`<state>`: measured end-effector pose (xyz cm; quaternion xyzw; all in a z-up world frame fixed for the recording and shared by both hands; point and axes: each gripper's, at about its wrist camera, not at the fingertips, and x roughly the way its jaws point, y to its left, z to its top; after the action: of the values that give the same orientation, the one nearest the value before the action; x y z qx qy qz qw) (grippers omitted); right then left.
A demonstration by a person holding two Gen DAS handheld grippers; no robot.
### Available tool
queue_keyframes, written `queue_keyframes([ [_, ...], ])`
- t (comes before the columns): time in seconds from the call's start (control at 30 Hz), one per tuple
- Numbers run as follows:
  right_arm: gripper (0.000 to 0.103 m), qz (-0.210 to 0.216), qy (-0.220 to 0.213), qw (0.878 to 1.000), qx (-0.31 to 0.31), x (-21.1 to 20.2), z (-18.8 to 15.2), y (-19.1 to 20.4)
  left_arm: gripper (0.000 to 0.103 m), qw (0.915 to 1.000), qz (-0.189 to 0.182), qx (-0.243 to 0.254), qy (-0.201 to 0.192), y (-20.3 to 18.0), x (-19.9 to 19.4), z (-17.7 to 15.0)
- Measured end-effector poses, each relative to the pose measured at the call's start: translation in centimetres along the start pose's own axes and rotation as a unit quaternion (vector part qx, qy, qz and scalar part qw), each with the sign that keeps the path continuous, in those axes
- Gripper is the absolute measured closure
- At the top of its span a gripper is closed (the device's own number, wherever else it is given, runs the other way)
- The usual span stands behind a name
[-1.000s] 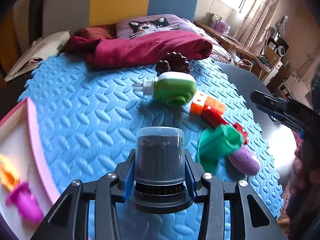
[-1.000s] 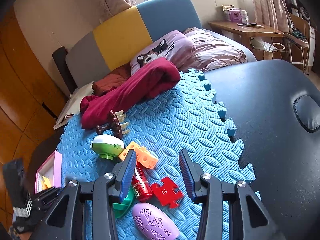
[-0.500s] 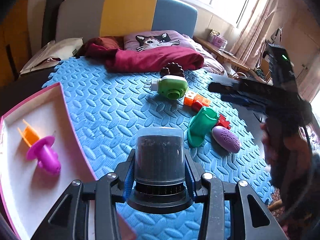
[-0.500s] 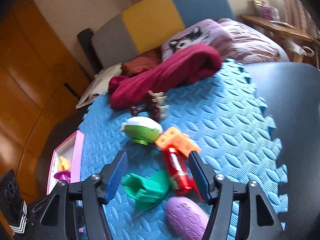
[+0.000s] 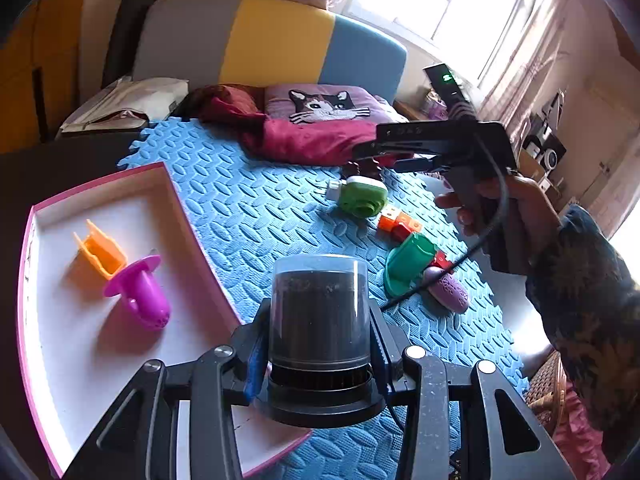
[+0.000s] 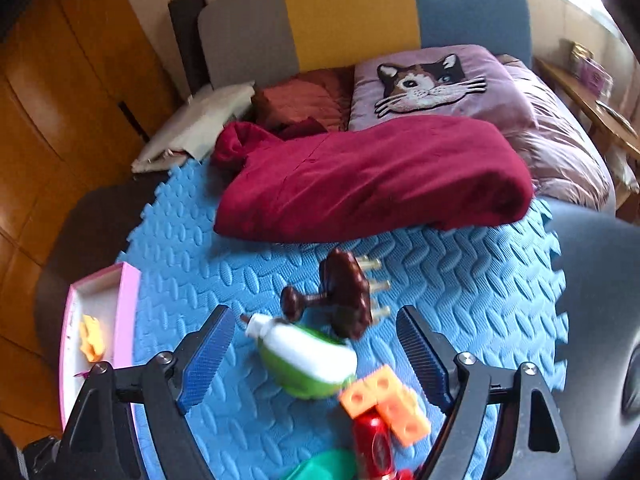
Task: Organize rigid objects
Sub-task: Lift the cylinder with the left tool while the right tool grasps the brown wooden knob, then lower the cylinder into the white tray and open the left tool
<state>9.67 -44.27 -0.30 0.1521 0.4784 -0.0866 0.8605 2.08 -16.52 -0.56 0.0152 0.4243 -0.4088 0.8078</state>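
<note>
The dark canister (image 5: pixel 319 316) hides the inner pads of the left gripper (image 5: pixel 319 354) and the near right corner of the pink tray (image 5: pixel 192 236). In the right wrist view the tray's near end is cut off behind the right gripper (image 6: pixel 316 364) frame; the green cup (image 6: pixel 326 468) and red can (image 6: pixel 372 446) run off the bottom edge. The brown toy (image 6: pixel 340 294) and green-white toy (image 6: pixel 308 356) appear motion-blurred. The purple oval (image 5: pixel 448 290) is partly covered by a black cable (image 5: pixel 472 240).
</note>
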Motion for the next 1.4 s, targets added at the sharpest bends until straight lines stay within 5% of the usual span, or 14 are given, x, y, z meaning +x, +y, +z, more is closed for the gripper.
queue_keyframes([
  [0.2, 0.022, -0.024, 0.044, 0.999, -0.017, 3.2, 0.8, 0.3, 0.059, 0.9999, 0.000, -0.013, -0.003, 1.0, -0.5, 0.0],
  [0.23, 0.035, -0.046, 0.037, 0.998, -0.021, 3.3, 0.7, 0.4, 0.059, 0.9999, 0.001, -0.015, -0.004, 1.1, -0.5, -0.1],
  [0.3, 0.041, -0.045, 0.020, 0.999, -0.019, 2.8, 0.7, 0.3, 0.059, 0.9998, 0.003, -0.019, -0.004, 1.3, -0.5, -0.1],
  [0.8, 0.043, -0.049, -0.059, 0.996, -0.040, -1.6, -0.3, 3.0, 0.059, 0.9989, 0.023, -0.039, -0.015, 2.7, -1.7, -0.6],
  [1.1, 0.043, 0.037, -0.085, 0.994, -0.061, -5.2, -2.5, 6.8, 0.059, 0.9973, 0.041, -0.052, -0.031, 4.1, -3.5, -1.1],
  [1.27, 0.043, 0.106, -0.062, 0.987, -0.103, -5.5, -5.8, 10.3, 0.059, 0.9960, 0.052, -0.061, -0.037, 5.0, -4.6, -1.6],
  [1.4, 0.043, 0.102, -0.028, 0.986, -0.129, -3.3, -9.1, 12.0, 0.059, 0.9951, 0.059, -0.069, -0.039, 5.9, -5.2, -2.1],
])
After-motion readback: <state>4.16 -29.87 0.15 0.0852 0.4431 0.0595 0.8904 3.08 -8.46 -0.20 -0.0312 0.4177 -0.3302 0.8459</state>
